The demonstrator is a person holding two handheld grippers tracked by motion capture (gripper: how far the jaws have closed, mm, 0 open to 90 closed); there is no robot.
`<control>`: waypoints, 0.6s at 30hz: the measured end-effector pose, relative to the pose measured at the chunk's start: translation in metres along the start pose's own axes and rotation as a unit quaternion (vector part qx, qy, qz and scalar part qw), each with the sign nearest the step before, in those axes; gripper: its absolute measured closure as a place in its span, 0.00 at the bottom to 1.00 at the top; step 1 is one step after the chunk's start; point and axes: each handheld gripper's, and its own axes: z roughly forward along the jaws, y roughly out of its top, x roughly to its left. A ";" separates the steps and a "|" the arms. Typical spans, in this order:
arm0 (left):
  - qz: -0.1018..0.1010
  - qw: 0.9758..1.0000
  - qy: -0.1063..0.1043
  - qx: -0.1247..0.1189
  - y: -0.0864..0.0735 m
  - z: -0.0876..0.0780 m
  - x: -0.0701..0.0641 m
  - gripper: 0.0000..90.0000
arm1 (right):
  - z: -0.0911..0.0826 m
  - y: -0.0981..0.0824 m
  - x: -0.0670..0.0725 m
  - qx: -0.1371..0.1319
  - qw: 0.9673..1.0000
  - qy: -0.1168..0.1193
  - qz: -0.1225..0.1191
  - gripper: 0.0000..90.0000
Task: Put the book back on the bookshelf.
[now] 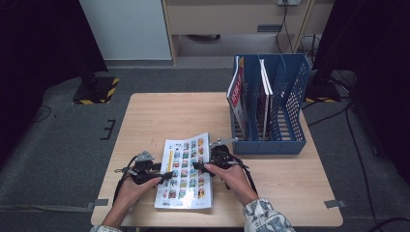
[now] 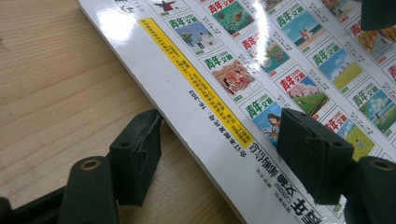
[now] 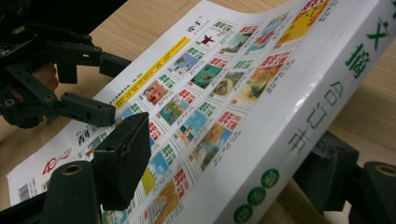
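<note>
A thick paperback book lies back cover up near the table's front edge, its cover printed with several small pictures. My left gripper is open at the book's left edge. One jaw rests on the wood beside the edge and the other on the cover. My right gripper is open around the spine side, with one jaw over the cover and the other under the white spine. That side of the book is tilted up off the table. The left gripper appears across the book in the right gripper view.
A blue file rack stands on the right of the wooden table, just behind the right hand. A red-and-white magazine and another thin one stand upright in it. Bare wood stretches behind and left of the book.
</note>
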 end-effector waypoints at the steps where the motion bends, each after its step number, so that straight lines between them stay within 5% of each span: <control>1: 0.000 1.000 0.000 0.000 0.000 0.000 0.000 0.33 | 0.001 0.002 0.001 0.000 1.000 0.000 -0.003 0.29; 17: 0.000 1.000 0.004 -0.006 -0.001 0.001 -0.001 0.31 | 0.022 0.022 0.017 0.020 0.999 -0.030 -0.020 0.30; 18: 0.011 1.000 0.002 -0.014 0.000 0.002 0.000 0.31 | 0.023 0.022 0.017 0.022 0.999 -0.035 -0.024 0.32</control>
